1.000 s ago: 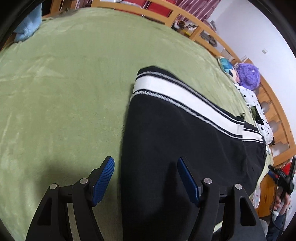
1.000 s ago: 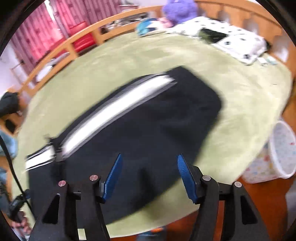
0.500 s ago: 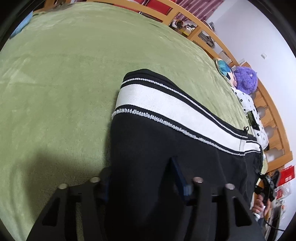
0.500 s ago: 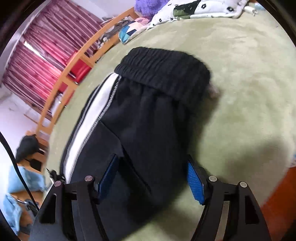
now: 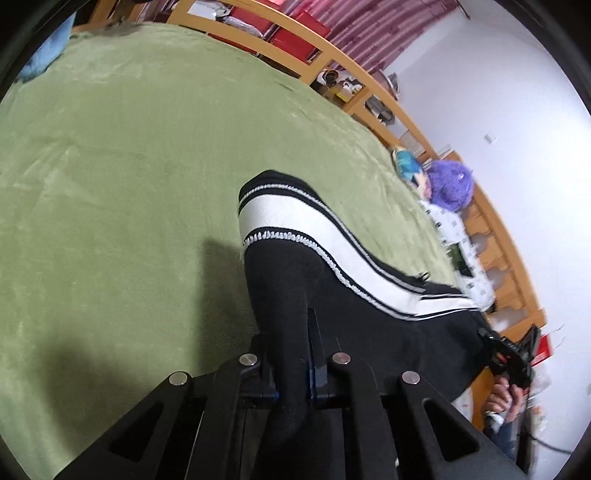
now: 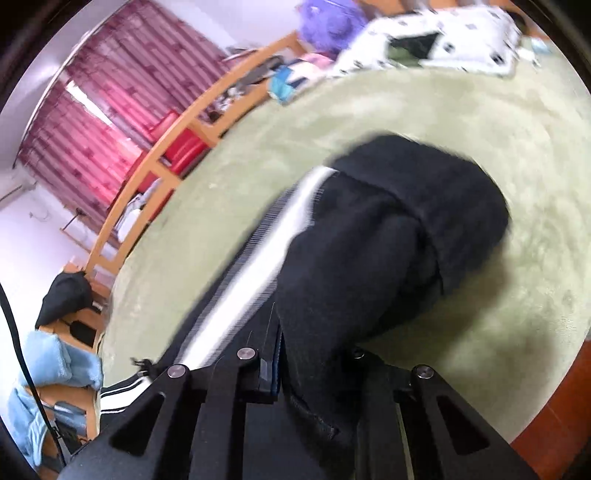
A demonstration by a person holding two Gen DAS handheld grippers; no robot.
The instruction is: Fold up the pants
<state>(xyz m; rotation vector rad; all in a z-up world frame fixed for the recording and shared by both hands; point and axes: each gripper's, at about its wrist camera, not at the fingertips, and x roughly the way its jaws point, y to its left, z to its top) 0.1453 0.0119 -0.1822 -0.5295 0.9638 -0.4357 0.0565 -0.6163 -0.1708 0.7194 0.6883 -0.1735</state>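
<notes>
Black pants (image 5: 369, 306) with white stripe on a green bed (image 5: 129, 166) — left gripper (image 5: 291, 373) clamped on them, right gripper (image 6: 314, 369) closing on them too.

You've got black pants (image 5: 369, 325) with a wide white side stripe, spread across the green bed (image 5: 129, 166). The cuff end points toward the bed's middle, and the near edge is bunched up and lifted off the cover near the bed's near edge.

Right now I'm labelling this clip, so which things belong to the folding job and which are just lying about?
Job:
- black pants
- left gripper, clamped on the fabric
- right gripper, closing on the fabric

Lying about:
- purple plush toy
- spotted pillow
- blue towel
</notes>
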